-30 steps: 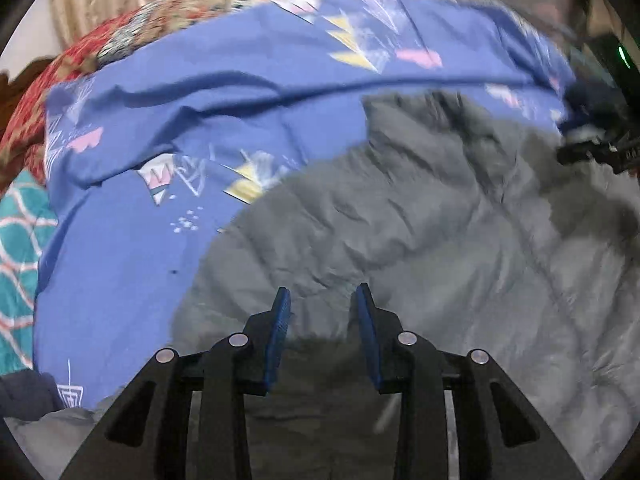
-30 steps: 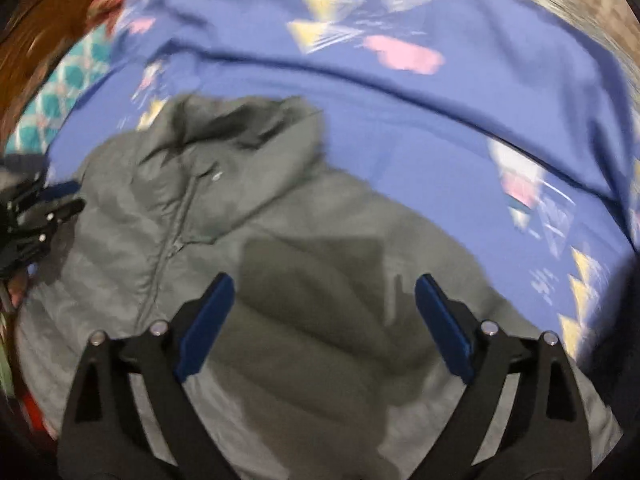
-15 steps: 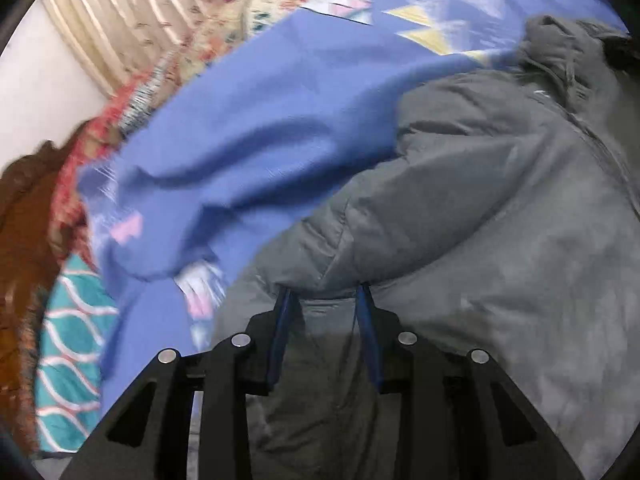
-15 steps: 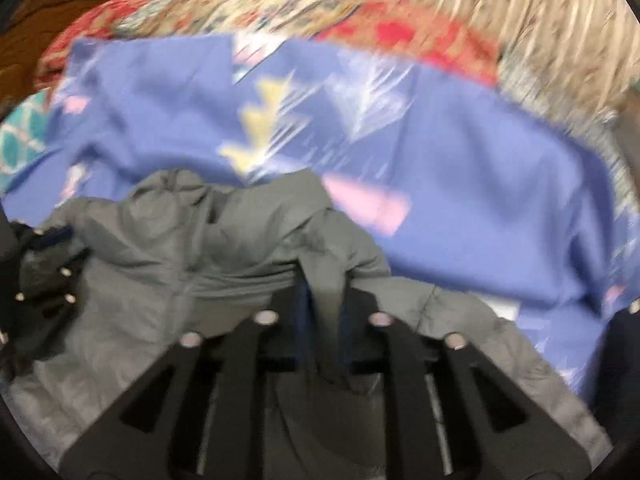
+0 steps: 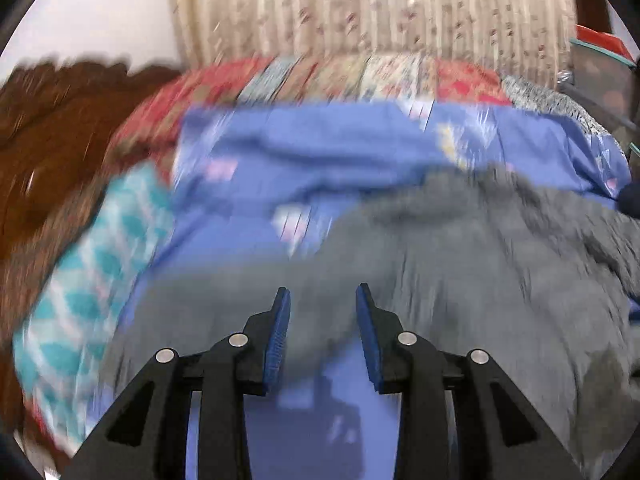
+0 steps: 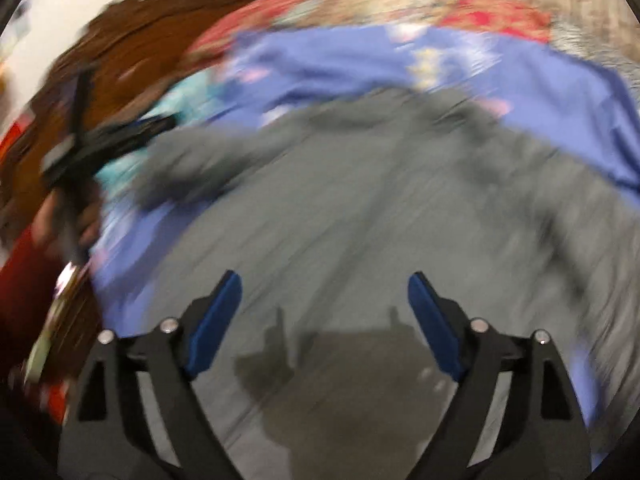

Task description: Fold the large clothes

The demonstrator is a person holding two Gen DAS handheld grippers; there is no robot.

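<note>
Grey padded jacket [image 6: 360, 208] spread flat over a blue patterned sheet [image 5: 304, 152] on a bed, collar end pointing toward the far curtain. One sleeve [image 6: 188, 168] reaching out to the left in the right wrist view, over the sheet's edge. Both views smeared by motion, so seams and zip hard to make out.

Left gripper [image 5: 323, 300] above the jacket's near edge, blue pads parted by a moderate gap, nothing between them; bare sheet visible under the gap, grey fabric just ahead. Same gripper [image 6: 116, 140] visible as a dark blur at the left of the right wrist view, near the sleeve; touching or apart, cannot tell.

Right gripper [image 6: 325, 284] over the middle of the jacket, fingers spread wide, holding nothing, its shadow falling on the grey fabric below.

Further out: a teal and white patterned cloth [image 5: 92, 280] at the sheet's left side, a red patchwork quilt [image 5: 360, 76] along the far edge, a dark wooden headboard [image 5: 52, 128] on the left, a cream curtain [image 5: 360, 4] behind.
</note>
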